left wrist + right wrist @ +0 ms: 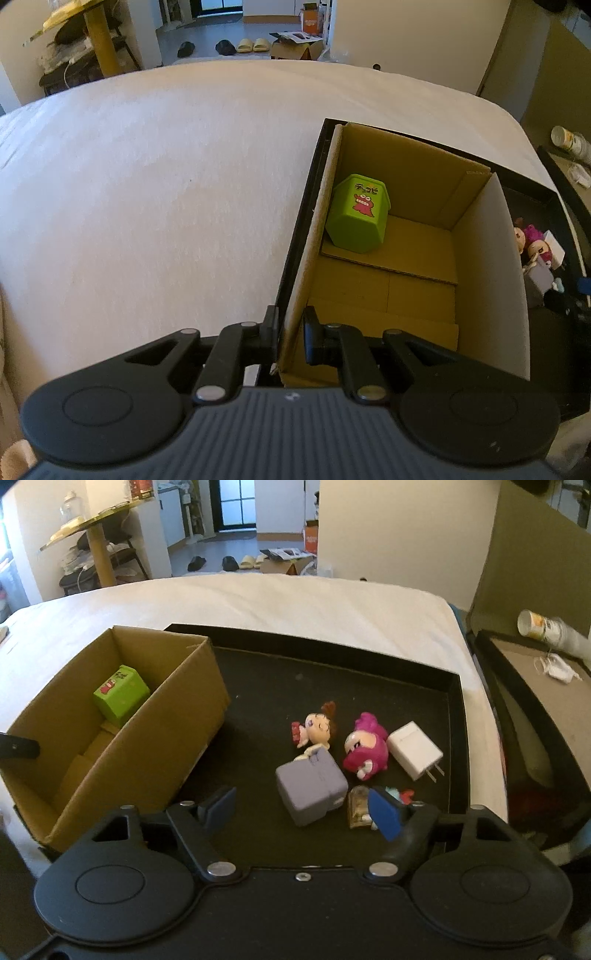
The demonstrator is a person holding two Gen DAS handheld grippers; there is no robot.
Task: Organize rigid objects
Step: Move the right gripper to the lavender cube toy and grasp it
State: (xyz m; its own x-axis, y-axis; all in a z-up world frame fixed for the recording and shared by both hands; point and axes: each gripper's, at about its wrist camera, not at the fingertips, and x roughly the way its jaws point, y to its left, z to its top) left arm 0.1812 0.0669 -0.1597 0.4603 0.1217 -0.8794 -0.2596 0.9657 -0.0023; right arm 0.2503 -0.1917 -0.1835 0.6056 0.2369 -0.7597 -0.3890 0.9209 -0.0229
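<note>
A cardboard box [487,258] stands in the left part of a black tray [332,686] on a white bed. A green hexagonal cup [358,216] lies inside the box; it also shows in the right wrist view [120,696]. My left gripper [290,338] is shut on the box's near left wall. My right gripper [301,808] is open and empty above the tray, just before a grey-purple cube [312,792]. Behind the cube lie a brown-haired doll figure [317,731], a pink figure [365,751] and a white charger [415,755]. A small figure [360,806] lies beside the right finger.
The white bed surface [147,184] spreads left and behind the tray. A second black tray with cardboard [532,686] and a lying can [532,624] sit at the right. Beyond the bed are a stool, shoes and boxes on the floor.
</note>
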